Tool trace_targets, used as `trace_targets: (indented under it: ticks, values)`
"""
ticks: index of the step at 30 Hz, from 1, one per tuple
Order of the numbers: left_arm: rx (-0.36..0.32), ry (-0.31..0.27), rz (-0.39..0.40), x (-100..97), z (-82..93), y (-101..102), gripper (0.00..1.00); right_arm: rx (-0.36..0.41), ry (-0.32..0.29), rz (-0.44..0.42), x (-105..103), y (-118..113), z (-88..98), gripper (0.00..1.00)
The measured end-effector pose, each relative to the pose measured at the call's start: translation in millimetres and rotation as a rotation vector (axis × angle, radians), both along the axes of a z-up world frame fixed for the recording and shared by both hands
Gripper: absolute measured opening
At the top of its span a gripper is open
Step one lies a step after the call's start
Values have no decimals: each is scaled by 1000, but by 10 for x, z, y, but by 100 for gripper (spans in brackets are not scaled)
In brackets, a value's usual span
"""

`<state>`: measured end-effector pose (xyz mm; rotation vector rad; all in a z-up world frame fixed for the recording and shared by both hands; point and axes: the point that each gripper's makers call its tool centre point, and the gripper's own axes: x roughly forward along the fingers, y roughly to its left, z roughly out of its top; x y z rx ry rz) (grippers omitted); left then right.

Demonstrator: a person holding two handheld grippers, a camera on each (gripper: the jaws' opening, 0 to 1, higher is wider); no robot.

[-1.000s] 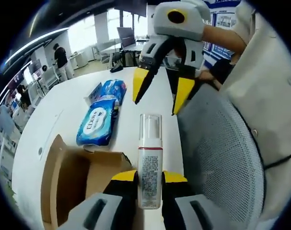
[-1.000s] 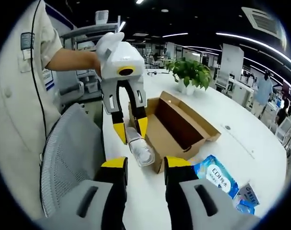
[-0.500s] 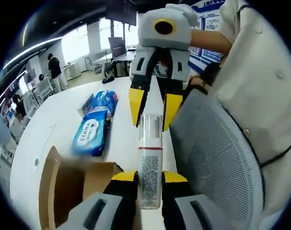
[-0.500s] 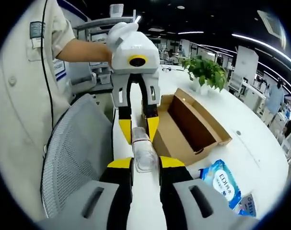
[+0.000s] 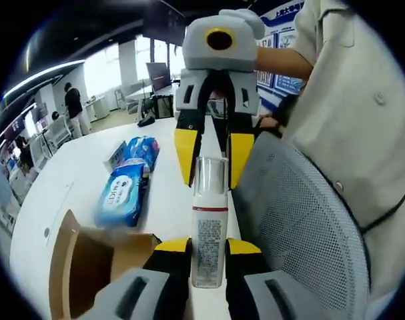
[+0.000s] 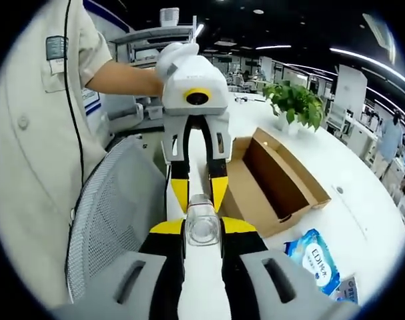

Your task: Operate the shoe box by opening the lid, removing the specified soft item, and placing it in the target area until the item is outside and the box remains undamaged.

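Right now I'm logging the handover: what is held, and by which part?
The bottle: the left hand-held gripper grips its lower body, and the right hand-held gripper closes on its clear cap end.

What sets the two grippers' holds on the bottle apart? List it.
The left gripper is shut on the bottle's labelled body, while the right gripper is shut on its clear cap end. In the left gripper view the bottle runs lengthwise from the jaws; in the right gripper view it is seen end-on. Both have yellow-tipped jaws and grip the same bottle.
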<state>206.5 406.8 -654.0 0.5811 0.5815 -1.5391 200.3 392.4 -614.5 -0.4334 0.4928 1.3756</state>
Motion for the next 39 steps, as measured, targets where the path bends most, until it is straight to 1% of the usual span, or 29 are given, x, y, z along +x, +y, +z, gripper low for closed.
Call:
trace_targets:
  ticks: [4, 6, 12, 13, 15, 18, 20, 24, 25, 27, 29, 31, 32, 34, 36, 39]
  values:
    - [-13, -7, 6, 1, 4, -14, 19, -35, -9, 20, -2, -17, -6, 16]
    - [-21, -12, 22, 15, 12, -28, 19, -47, -14, 23, 16, -24, 10, 16]
    - [-20, -19, 37, 47, 48, -32, 20, -62, -5, 31, 56, -43, 62, 16]
    - [-18, -30, 48, 75, 52, -24, 22, -69, -9, 34, 62, -52, 59, 16]
    - [-26, -33, 63, 107, 67, -17, 25, -80, -15, 38, 87, -74, 61, 16]
    - [-56, -17, 100, 148, 115, 0, 28, -89, -22, 40, 127, -106, 77, 16]
    - [-64, -12, 123, 170, 124, 22, 32, -97, -27, 41, 158, -134, 87, 16]
    - [-81, -8, 173, 228, 151, 66, 34, -118, -34, 45, 221, -194, 113, 16]
    - [-100, 4, 214, 266, 179, 96, 36, -124, -37, 48, 243, -219, 125, 16]
    - [-114, 7, 264, 312, 211, 145, 42, -134, -41, 48, 276, -257, 142, 16]
    - [-131, -7, 303, 356, 240, 198, 50, -144, -45, 46, 327, -309, 166, 16]
    - [-138, -27, 329, 383, 257, 260, 53, -156, -57, 43, 387, -370, 187, 16]
    - [-138, -37, 345, 401, 259, 294, 54, -165, -64, 41, 428, -408, 199, 16]
    - [-143, -39, 383, 426, 265, 368, 58, -179, -74, 37, 491, -466, 210, 16]
    - [-143, -53, 423, 465, 264, 453, 67, -196, -89, 35, 563, -536, 230, 16]
    - [-133, -51, 459, 484, 240, 560, 76, -214, -97, 29, 662, -626, 257, 16]
